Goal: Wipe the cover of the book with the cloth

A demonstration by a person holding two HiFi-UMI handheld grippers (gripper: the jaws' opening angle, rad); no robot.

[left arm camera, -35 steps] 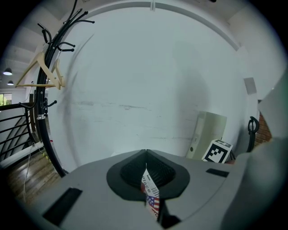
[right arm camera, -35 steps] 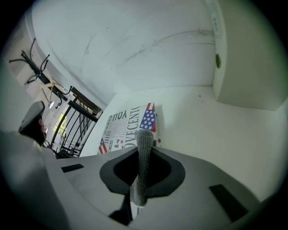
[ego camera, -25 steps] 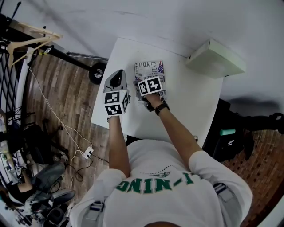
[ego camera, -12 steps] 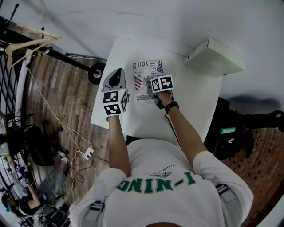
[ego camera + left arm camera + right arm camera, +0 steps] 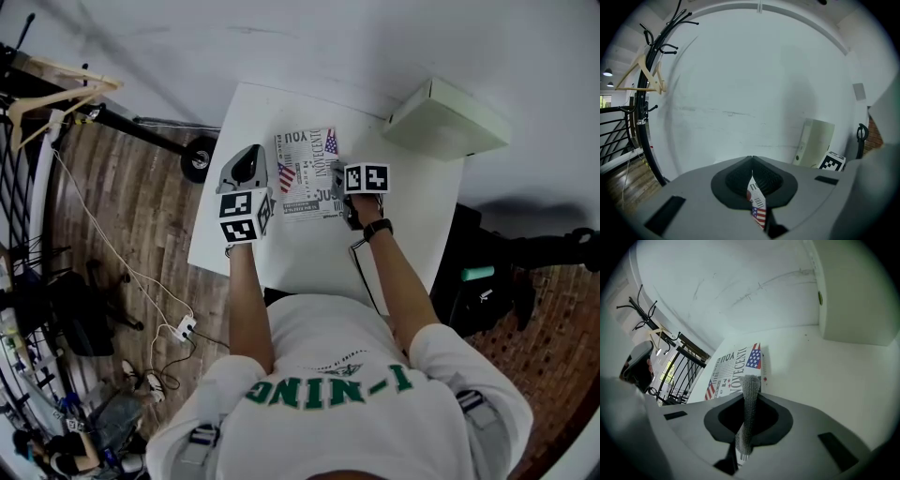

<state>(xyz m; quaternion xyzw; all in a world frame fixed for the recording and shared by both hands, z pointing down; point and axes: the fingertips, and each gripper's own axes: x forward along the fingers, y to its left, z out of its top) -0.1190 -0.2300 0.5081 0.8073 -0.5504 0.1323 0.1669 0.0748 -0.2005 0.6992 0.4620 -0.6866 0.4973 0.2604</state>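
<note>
A book (image 5: pixel 307 173) with black lettering and flag prints lies flat on the white table (image 5: pixel 403 225). My right gripper (image 5: pixel 341 171) sits at the book's right edge, shut on a grey knitted cloth (image 5: pixel 750 383) that stands up past its jaw tips. The right gripper view shows the book (image 5: pixel 736 371) just ahead and to the left of the right gripper (image 5: pixel 753 394). My left gripper (image 5: pixel 248 155) is at the book's left edge. Its jaws (image 5: pixel 752 159) are shut, and a sliver of the book (image 5: pixel 757 206) shows through the slit behind them.
A pale flat box (image 5: pixel 450 120) rests on the table's far right corner against the white wall, also visible as the box (image 5: pixel 853 291). A coat rack with a wooden hanger (image 5: pixel 56 89), a wheel (image 5: pixel 200 159) and cables stand on the wooden floor to the left.
My right gripper has carried the cloth rightwards across the cover, from the book's middle to its right edge. The left gripper has stayed at the left edge.
</note>
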